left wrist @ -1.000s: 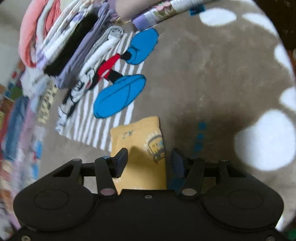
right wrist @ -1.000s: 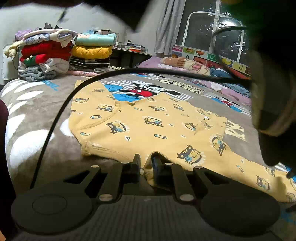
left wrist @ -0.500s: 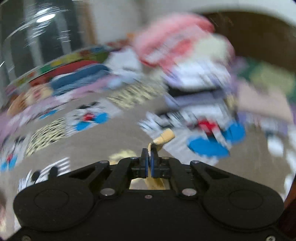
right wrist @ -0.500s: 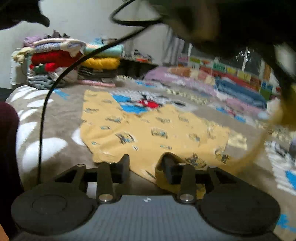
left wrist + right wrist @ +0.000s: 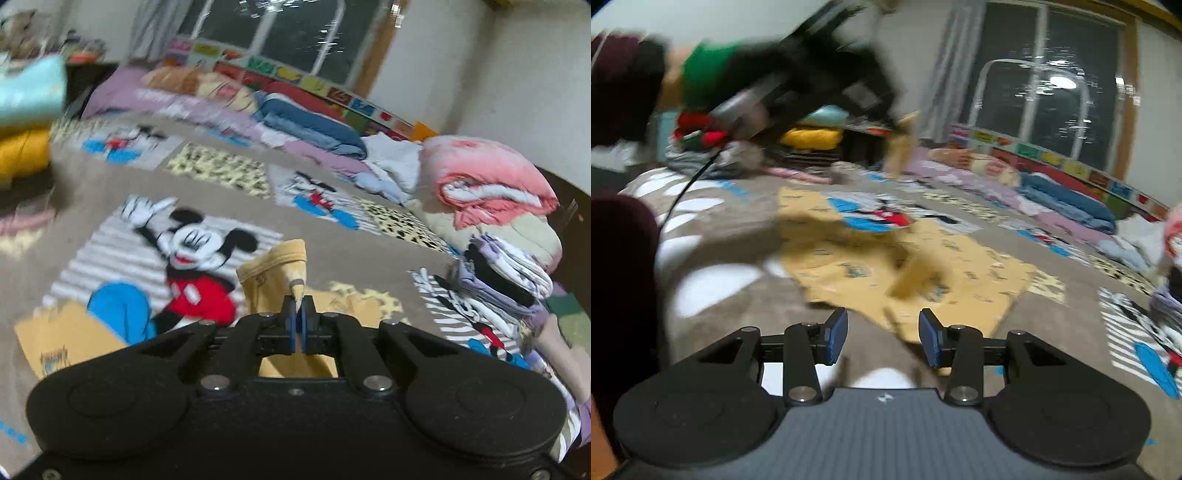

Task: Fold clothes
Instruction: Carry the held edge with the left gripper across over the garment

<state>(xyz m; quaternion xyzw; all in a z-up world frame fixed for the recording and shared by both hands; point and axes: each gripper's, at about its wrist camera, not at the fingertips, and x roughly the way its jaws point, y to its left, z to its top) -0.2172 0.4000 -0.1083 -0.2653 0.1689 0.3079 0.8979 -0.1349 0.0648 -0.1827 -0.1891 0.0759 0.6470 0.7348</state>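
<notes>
Blanket (image 5: pixel 746 221) with cartoon-mouse panels carries the yellow printed garment (image 5: pixel 849 258), spread mostly flat, one cuff lifted. Garment is light, limp knit that drapes and slides easily, so I'd grab hems or cuffs. Left hand-held gripper (image 5: pixel 298 317) is clamped on the cuff (image 5: pixel 286 258); right hand-held gripper (image 5: pixel 882 332) has just been opening, nothing pinched, garment's near corner lying between the pads.

Brown cartoon-print blanket (image 5: pixel 746 295) under yellow garment (image 5: pixel 923 266), folded stacks (image 5: pixel 495 221).

Left tool (image 5: pixel 298 308) pinching yellow sleeve (image 5: pixel 275 273)
</notes>
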